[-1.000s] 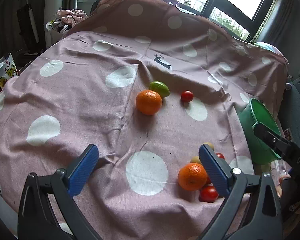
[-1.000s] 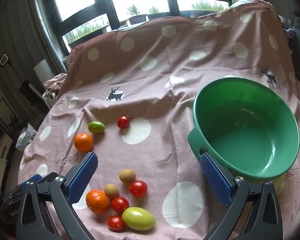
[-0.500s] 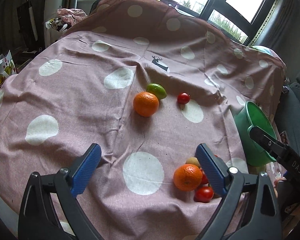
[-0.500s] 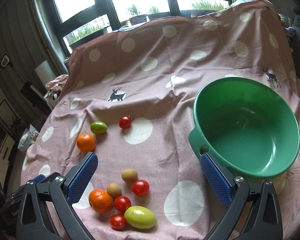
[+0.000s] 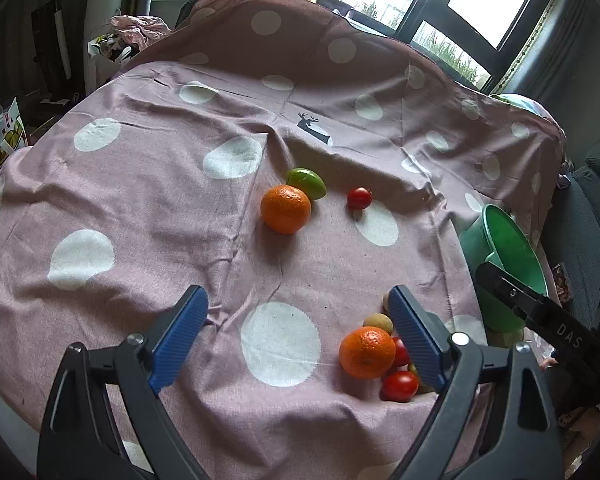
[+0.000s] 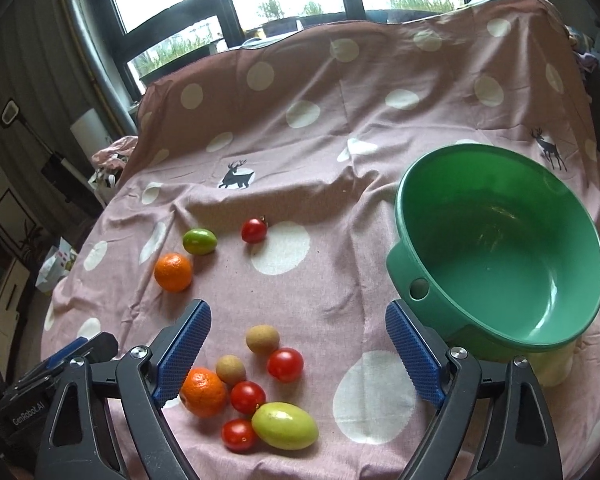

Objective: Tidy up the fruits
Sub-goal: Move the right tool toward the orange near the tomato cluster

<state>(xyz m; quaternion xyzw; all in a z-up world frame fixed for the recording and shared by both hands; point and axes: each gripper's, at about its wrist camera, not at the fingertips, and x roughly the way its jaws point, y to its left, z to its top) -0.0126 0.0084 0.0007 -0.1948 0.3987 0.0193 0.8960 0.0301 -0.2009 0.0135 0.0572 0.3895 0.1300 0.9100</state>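
Meanwhile, fruits (image 6: 245, 394) lie beside green bowl (image 6: 500, 256) (empty) — polka-dot cloth (image 6: 340, 152) beneath.

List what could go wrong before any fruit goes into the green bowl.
The near orange sits packed against tomatoes; the closing right claw, nothing between its fingers, may scatter them. The wrinkled cloth lets round fruit roll. The green bowl seems to sit near the edge and might tip.

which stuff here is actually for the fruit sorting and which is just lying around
For the job: green bowl, two oranges, four tomatoes, two brown fruits, two green fruits.

Lying about: spotted cloth, bundle of pink fabric, printed bag.
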